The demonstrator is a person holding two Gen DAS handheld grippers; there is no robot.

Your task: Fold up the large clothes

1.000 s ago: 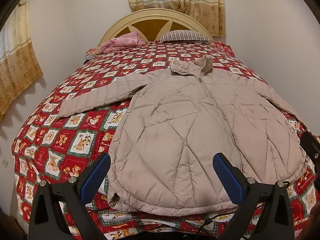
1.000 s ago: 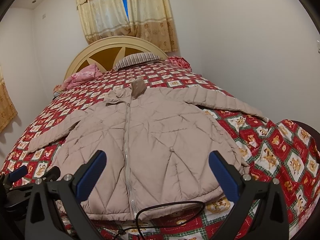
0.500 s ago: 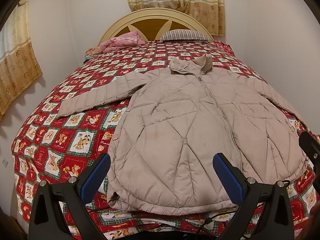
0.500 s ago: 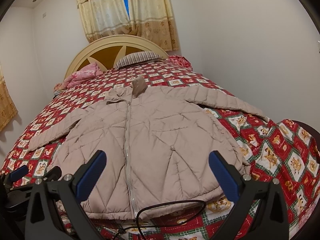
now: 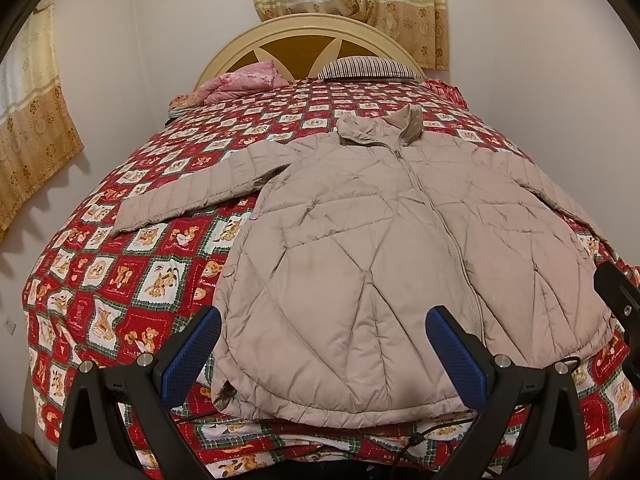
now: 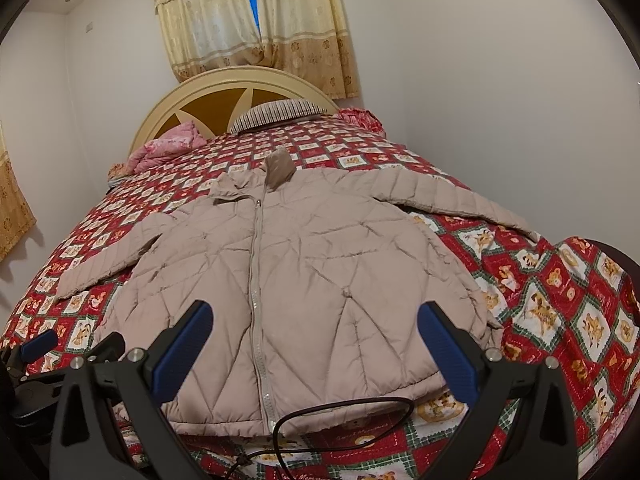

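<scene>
We see both the left gripper (image 5: 322, 344) and right gripper (image 6: 314, 338) with fingers spread, empty, above the hem of a zipped beige puffer jacket (image 5: 380, 248) flat on the bed (image 5: 120, 280).

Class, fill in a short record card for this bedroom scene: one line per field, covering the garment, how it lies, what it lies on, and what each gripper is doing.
garment: beige quilted jacket
lie: flat, front up, zipped, collar toward the headboard
sleeves: both spread outward, not folded
surface: bed with red bear-print quilt
at the head of the bed: striped pillow, pink bundle of cloth
left gripper: open, over the hem, holding nothing
right gripper: open, over the hem, holding nothing
folding: not yet begun
</scene>
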